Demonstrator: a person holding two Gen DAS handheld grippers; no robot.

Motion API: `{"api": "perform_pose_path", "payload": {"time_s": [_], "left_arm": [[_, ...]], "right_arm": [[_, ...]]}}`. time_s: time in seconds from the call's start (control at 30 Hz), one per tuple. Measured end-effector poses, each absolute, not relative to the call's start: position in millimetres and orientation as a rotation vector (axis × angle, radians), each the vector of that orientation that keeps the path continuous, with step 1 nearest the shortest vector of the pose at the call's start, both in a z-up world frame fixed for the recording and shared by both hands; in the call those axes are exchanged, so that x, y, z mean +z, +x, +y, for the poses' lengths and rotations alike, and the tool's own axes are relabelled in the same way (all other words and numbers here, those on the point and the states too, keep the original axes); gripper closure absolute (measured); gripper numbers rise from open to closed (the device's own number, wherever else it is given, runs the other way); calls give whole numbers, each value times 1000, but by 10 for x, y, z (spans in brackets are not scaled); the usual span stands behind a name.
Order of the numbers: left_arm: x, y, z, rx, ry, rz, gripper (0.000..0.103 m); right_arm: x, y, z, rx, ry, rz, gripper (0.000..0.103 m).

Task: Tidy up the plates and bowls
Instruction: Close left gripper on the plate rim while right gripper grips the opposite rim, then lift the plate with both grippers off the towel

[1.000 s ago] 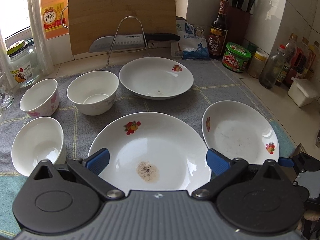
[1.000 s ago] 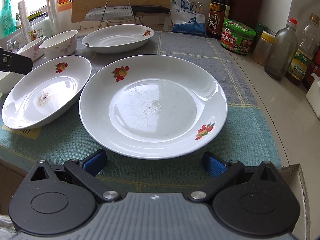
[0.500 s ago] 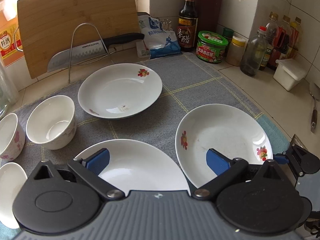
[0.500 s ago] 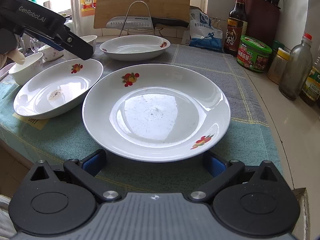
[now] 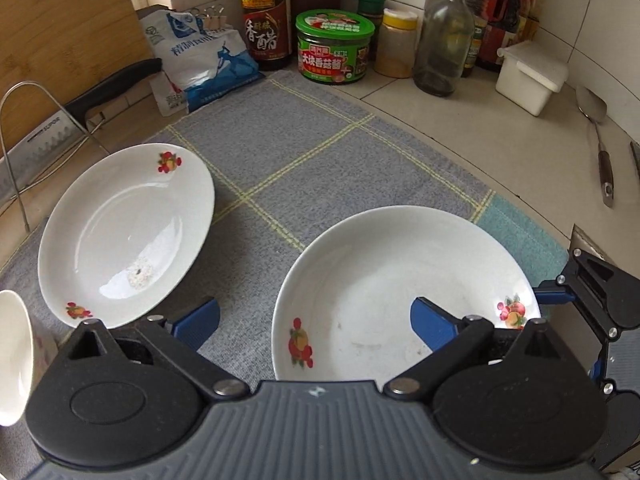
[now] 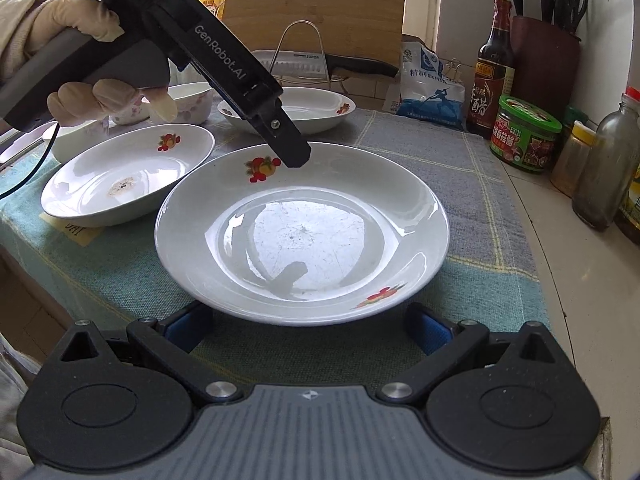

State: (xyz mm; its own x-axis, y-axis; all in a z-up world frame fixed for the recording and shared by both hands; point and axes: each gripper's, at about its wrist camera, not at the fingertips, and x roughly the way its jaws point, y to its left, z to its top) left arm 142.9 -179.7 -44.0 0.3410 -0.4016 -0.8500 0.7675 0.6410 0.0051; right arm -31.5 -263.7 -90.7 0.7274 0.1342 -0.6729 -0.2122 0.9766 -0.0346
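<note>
**White plates on the cloth, both tools spread wide**

The near plate [image 6: 302,232] is white and shallow, with red fruit prints on its rim and a glossy, faintly speckled middle. It sits on the grey and teal cloth [image 6: 452,160] covering the counter. Beside it, to the left, lies a second plate [image 6: 128,178] with a dried smear in its middle. A third plate [image 5: 128,236] sits farther back.

The left tool [image 5: 316,326] is held by a gloved hand [image 6: 80,56] and slants down over the near plate's far rim, fingers wide and holding nothing. The right tool [image 6: 308,326] is level at the plate's near edge, fingers wide, straddling it.
</note>
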Motion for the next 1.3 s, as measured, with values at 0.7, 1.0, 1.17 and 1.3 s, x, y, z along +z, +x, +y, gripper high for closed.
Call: {"api": "perform_pose_path", "payload": {"time_s": [0.7, 1.0, 1.17, 1.3], "left_arm": [[-669, 1726, -2066, -947, 501, 1156, 28], [-667, 1728, -2092, -962, 511, 1150, 28], [-622, 1719, -2118, -981, 509, 1129, 28], [-578, 1749, -2157, -986, 496, 1118, 28]], "right_arm": [[-931, -231, -2702, 277, -140, 723, 0], [-897, -210, -2679, 265, -150, 749, 0], [-879, -199, -2691, 256, -154, 767, 0], [-844, -170, -2722, 254, -156, 773, 0]]}}
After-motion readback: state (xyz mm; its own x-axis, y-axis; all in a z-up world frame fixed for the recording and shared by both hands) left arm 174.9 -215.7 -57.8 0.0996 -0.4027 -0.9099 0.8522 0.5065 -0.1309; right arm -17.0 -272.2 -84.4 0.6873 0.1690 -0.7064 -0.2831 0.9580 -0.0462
